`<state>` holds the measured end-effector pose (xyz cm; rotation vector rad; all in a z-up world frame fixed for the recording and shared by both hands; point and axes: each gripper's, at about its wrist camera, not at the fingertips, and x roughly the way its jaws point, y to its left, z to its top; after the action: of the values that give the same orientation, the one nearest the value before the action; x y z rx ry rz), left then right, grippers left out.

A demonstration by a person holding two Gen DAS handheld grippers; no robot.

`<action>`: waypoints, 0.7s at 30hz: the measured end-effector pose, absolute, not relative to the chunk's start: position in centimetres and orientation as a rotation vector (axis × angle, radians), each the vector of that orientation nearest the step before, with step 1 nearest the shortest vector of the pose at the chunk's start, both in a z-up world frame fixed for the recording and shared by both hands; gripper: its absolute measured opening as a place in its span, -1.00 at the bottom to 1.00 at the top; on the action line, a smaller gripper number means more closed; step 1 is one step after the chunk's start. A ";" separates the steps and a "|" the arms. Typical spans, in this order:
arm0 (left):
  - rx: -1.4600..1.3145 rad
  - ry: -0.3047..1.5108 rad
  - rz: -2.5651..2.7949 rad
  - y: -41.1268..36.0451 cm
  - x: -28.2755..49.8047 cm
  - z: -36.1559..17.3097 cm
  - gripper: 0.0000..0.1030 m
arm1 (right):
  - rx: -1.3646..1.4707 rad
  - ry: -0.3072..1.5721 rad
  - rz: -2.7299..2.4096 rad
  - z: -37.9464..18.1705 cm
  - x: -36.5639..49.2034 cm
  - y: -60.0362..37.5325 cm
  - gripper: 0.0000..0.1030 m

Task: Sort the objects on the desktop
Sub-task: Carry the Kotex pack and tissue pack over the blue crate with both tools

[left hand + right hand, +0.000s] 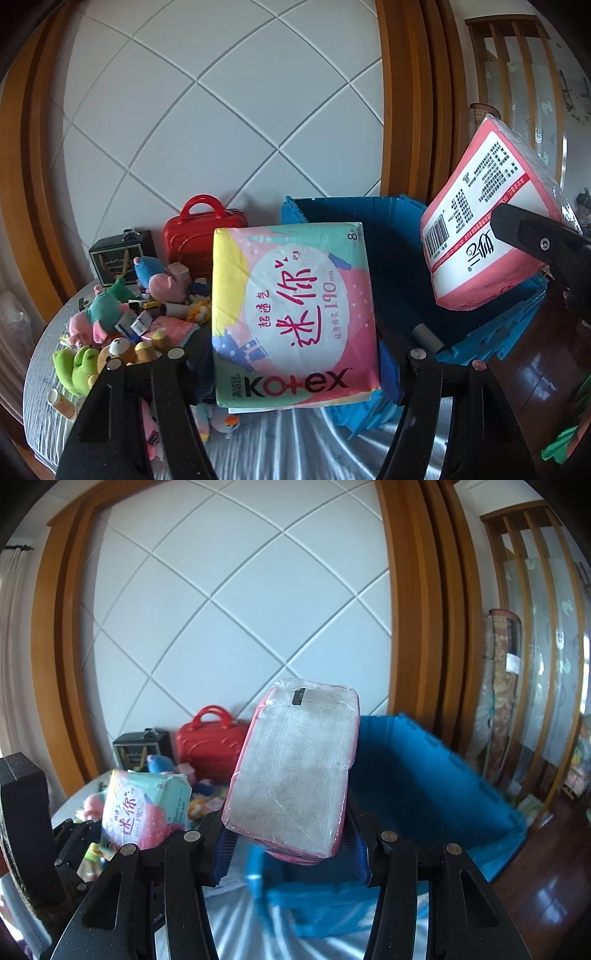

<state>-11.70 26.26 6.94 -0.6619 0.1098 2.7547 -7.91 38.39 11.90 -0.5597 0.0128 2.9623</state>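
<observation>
While both grippers, left gripper clamping the Kotex pack and right gripper the pink pack, hover over the blue crate, slick wrappers could slip and miss it.

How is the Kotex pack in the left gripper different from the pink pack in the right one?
The Kotex pack is multicoloured, with teal, yellow and pink; the pink pack is plain pink and white. The Kotex pack shows its printed front upright to the left camera; the pink pack is tilted, showing a barcode label. Both are soft plastic-wrapped packs, held up near the blue crate.
</observation>
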 end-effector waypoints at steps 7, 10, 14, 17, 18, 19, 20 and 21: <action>-0.700 0.184 2.705 34.5 -14.0 8.4 0.33 | -0.580 0.043 2.909 12.2 -9.8 46.0 -0.03; -0.716 0.192 2.686 36.7 -15.8 8.7 0.33 | -0.600 0.054 2.875 11.8 -11.5 48.3 -0.03; -0.745 0.152 2.625 39.3 -19.1 9.7 0.33 | -0.624 0.054 2.854 12.1 -14.3 51.1 -0.03; -0.746 0.131 2.586 40.9 -21.8 10.9 0.33 | -0.640 0.060 2.837 12.7 -16.9 52.9 -0.03; -0.737 0.142 2.590 41.6 -22.6 11.4 0.33 | -0.643 0.065 2.829 12.9 -17.7 53.4 -0.03; -0.737 0.155 2.591 41.9 -23.6 11.8 0.33 | -0.652 0.065 2.821 13.0 -18.5 54.0 -0.03; -0.753 0.168 2.579 42.7 -24.6 12.2 0.33 | -0.668 0.066 2.813 13.2 -19.5 54.7 -0.03; -0.790 0.172 2.561 43.5 -25.8 12.4 0.33 | -0.692 0.067 2.800 13.2 -20.5 55.4 -0.03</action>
<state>-25.78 43.54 12.37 -0.7904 0.1725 2.5608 -20.54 55.42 13.23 -0.6924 0.0666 2.8003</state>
